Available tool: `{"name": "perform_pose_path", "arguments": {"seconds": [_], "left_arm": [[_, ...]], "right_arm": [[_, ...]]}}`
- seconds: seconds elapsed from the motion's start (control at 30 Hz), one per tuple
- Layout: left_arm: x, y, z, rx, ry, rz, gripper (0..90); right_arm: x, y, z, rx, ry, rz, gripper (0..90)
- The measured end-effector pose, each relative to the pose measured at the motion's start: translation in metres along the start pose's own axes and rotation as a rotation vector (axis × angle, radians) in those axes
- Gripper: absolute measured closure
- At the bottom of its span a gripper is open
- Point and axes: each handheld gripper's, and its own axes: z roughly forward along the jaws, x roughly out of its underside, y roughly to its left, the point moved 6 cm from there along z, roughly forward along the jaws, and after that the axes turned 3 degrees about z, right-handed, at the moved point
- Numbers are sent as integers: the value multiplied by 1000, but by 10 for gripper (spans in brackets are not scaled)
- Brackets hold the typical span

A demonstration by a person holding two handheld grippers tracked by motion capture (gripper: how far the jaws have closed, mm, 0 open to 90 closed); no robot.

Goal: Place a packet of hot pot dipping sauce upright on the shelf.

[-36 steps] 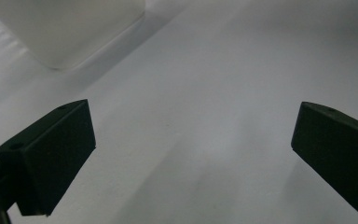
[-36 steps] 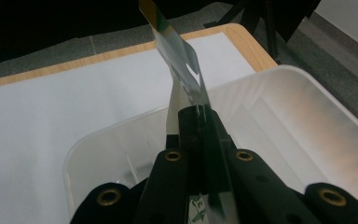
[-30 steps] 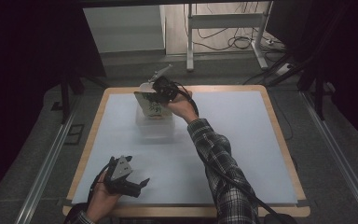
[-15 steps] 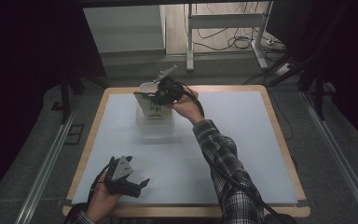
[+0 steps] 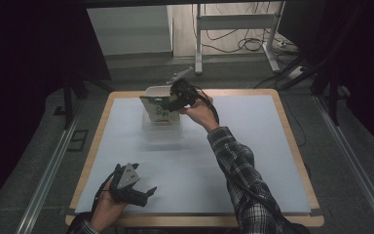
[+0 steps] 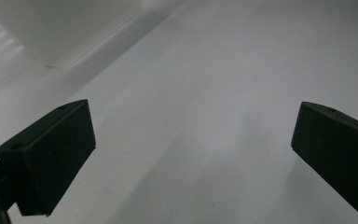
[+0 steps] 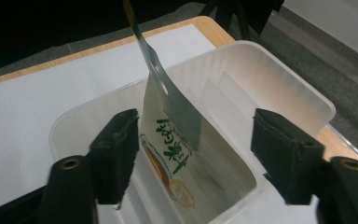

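Black right jaws: I see the right gripper with its jaws apart; they have just been opening, and the pouch stands between them untouched by either pad.
Pouch: the printed snack pouch stands nearly upright on edge inside the translucent plastic tub; its top leans out above the rim.
Right gripper, from above: I read the right gripper hovering over the tub at the far side of the table, just beside the pouch.
Left gripper: the left gripper rests low near the front left corner, jaws spread wide, nothing between them; its own view shows pale mat under the left fingers.
In the way: the tub walls flank the pouch closely on both sides.
Edges: the white mat covers the wooden table, whose rim shows as a narrow border.
Open room: I have bare mat between the two grippers and to the right of the tub.
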Motion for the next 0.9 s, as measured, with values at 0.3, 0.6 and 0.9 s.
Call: {"name": "perform_pose_path", "arguments": {"seconds": [0.3, 0.6, 0.9], "left_arm": [[0, 0, 0, -1, 2, 0, 0], [0, 0, 0, -3, 4, 3, 0], [0, 0, 0, 2, 4, -7, 0]], "right_arm": [[10, -2, -8, -23, 9, 33, 152], [17, -1, -21, -46, -17, 47, 94], [28, 3, -31, -48, -18, 64, 55]]}}
